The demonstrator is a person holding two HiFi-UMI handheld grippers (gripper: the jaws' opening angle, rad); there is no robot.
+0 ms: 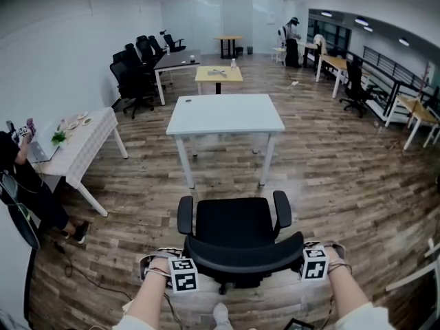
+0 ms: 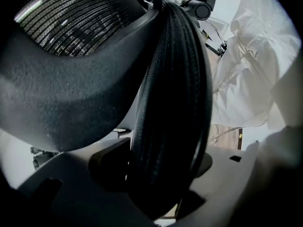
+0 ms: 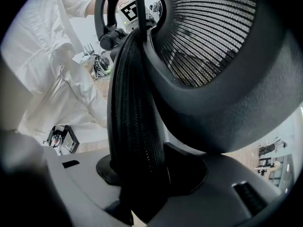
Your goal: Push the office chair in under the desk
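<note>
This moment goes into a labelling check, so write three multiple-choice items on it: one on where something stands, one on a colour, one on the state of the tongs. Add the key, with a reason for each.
1. Where does the office chair stand relative to the white desk?
A) tucked under it
B) in front of it, apart from it, on the wood floor
C) on top of it

2. What colour is the office chair?
A) red
B) white
C) black

3. How are the left tongs and the right tongs?
A) both open in the air
B) each shut on the backrest rim
C) both shut on a desk leg

Key:
1 B: the head view shows bare floor between chair and desk.
2 C: the whole chair shows black.
3 B: each gripper view shows the rim pinched between its jaws.
</note>
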